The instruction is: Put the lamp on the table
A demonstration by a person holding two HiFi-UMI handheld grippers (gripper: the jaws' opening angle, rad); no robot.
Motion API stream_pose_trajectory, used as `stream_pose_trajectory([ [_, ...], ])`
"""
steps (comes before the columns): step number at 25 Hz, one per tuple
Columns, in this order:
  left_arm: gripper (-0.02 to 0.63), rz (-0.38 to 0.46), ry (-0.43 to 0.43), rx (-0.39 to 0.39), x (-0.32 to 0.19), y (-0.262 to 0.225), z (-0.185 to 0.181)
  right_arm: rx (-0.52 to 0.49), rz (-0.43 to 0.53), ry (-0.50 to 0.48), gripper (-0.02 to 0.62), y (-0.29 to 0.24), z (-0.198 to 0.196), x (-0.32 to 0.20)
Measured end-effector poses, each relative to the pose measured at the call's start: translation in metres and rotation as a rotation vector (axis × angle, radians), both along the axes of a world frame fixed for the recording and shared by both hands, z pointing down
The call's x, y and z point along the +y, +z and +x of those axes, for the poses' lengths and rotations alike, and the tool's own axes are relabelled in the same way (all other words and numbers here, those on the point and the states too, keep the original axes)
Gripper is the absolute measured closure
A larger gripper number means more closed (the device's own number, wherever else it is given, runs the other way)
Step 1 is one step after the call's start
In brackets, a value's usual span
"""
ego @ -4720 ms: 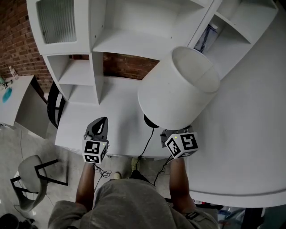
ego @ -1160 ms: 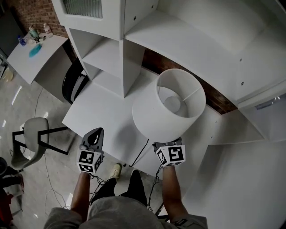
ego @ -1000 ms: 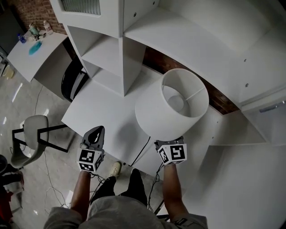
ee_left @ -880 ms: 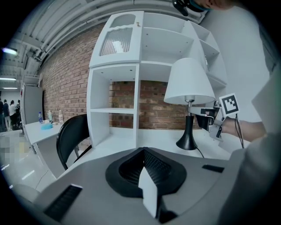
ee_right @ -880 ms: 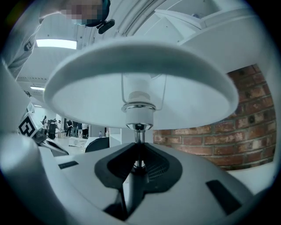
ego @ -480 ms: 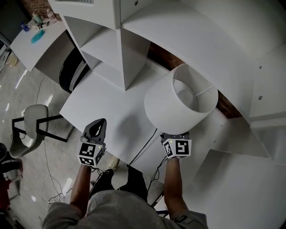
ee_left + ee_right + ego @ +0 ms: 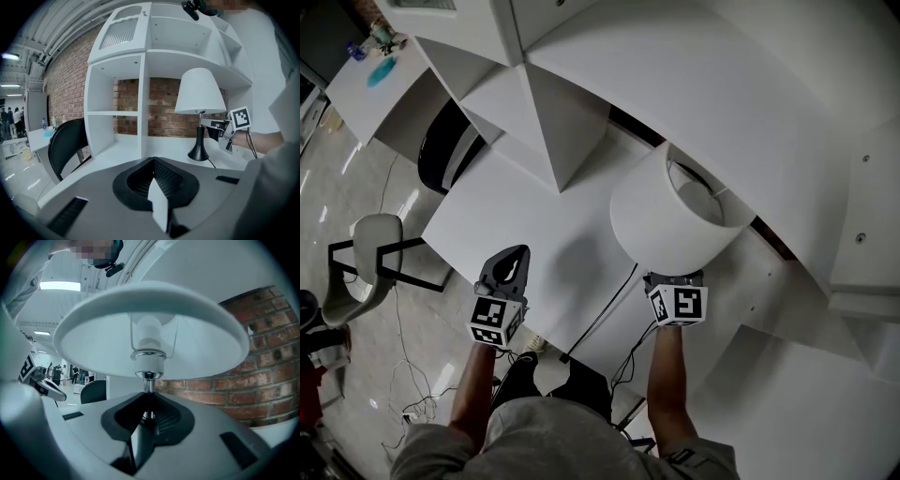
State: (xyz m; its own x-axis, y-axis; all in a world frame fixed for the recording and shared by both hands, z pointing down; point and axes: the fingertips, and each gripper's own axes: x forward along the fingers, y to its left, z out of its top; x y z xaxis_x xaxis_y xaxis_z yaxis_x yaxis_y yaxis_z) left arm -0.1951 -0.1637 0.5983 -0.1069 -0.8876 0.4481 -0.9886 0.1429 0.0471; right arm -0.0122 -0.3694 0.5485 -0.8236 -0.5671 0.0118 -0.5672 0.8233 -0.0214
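Note:
The lamp has a white shade (image 7: 675, 220), a thin metal stem (image 7: 148, 380) and a black base (image 7: 199, 152). In the left gripper view it stands upright with its base on the white table (image 7: 534, 225), under the curved shelf. My right gripper (image 7: 673, 279) is shut on the stem just below the bulb socket (image 7: 147, 359). From the head view the shade hides its fingertips. My left gripper (image 7: 514, 262) hovers over the table's front edge, left of the lamp, shut with nothing in it. The lamp's black cord (image 7: 600, 314) trails off the front edge.
A white shelf unit (image 7: 553, 122) stands on the table's back half against a brick wall (image 7: 164, 105). A black chair (image 7: 445, 150) is at the table's left and a grey chair (image 7: 356, 272) stands on the floor. Another table (image 7: 370, 66) with bottles is at far left.
The lamp, held in my right gripper, has moved further back toward the brick wall and under the shelf, and its shade now looks more upright. The left gripper has stayed put.

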Motion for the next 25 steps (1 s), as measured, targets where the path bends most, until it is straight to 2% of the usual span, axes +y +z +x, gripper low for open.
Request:
stream_pose_trajectory([
  [4, 0.601, 0.031, 0.001, -0.015, -0.018, 0.001, 0.000, 0.002, -0.019, -0.012, 0.523, 0.015, -0.003, -0.014],
  [8, 0.602, 0.054, -0.004, 0.006, -0.035, 0.008, -0.002, -0.005, -0.032, -0.030, 0.523, 0.028, -0.009, -0.022],
  [20, 0.602, 0.029, -0.009, 0.013, -0.053, 0.025, -0.002, -0.014, -0.084, -0.055, 0.523, 0.057, -0.020, -0.031],
  [25, 0.602, 0.021, 0.001, 0.024, -0.057, 0.032, 0.003, -0.013, -0.073, -0.053, 0.523, 0.060, -0.018, -0.029],
])
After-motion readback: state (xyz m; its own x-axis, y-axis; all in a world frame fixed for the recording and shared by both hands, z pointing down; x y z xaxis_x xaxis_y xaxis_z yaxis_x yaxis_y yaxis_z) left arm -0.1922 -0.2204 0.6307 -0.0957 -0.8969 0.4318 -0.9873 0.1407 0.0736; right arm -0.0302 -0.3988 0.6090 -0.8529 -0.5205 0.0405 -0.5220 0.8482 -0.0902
